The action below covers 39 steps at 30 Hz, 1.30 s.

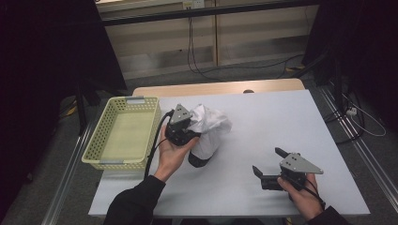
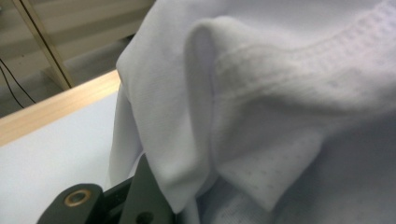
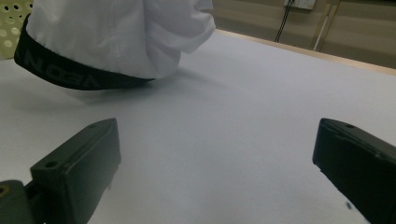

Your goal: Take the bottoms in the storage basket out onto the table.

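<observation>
A bunched white garment (image 1: 212, 127) with a black waistband (image 1: 199, 161) hangs just above the middle of the white table (image 1: 281, 117). My left gripper (image 1: 193, 133) is shut on its left side, fingertips buried in the cloth. In the left gripper view the white garment (image 2: 280, 93) drapes over one black jaw at the bottom left. My right gripper (image 1: 268, 161) rests near the table's front right, open and holding nothing. In its own view the right gripper (image 3: 215, 154) has its jaws wide apart, and the garment (image 3: 116, 32) and lettered waistband (image 3: 70, 70) float beyond them, casting a shadow.
A pale yellow perforated basket (image 1: 94, 150) stands on the table's left edge, with nothing in it, and its corner (image 3: 11, 14) peeks in behind the garment. Bare tabletop stretches across the right half. A wooden strip (image 1: 220, 87) borders the far edge.
</observation>
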Each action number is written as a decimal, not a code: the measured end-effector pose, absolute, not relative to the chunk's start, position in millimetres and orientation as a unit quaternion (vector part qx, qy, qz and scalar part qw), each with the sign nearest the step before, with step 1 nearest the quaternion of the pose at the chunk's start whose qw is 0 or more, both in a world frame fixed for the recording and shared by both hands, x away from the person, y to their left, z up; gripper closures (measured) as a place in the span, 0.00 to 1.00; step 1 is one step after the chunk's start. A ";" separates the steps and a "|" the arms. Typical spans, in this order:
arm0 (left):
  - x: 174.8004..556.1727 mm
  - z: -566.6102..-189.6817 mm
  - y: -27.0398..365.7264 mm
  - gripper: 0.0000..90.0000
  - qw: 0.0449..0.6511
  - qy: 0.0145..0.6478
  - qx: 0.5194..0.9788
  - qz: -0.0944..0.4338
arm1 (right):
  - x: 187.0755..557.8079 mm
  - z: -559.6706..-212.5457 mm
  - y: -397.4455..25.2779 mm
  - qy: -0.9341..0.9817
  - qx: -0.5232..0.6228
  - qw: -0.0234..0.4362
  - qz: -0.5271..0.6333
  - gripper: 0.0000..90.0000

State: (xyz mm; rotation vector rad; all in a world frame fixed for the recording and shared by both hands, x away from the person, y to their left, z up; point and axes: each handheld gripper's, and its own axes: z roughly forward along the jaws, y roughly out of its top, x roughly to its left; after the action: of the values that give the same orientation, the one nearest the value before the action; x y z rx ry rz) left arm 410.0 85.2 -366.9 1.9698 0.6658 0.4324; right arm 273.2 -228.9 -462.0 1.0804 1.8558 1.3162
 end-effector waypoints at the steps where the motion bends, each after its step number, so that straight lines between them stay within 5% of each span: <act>1: 411.0 -369.2 84.6 0.75 0.486 0.274 0.811 0.176 | 273.3 -462.1 -228.9 0.702 0.408 0.307 0.497 0.01; 39: 434.5 -449.2 60.3 0.70 0.371 0.300 0.871 0.117 | 272.3 -462.2 -228.5 0.704 0.404 0.305 0.497 0.01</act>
State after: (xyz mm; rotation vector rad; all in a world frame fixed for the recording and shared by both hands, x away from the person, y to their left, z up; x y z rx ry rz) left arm 434.5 60.3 -449.2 2.2331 0.7697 0.3004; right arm 272.3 -228.5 -462.2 1.0693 1.8652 1.3169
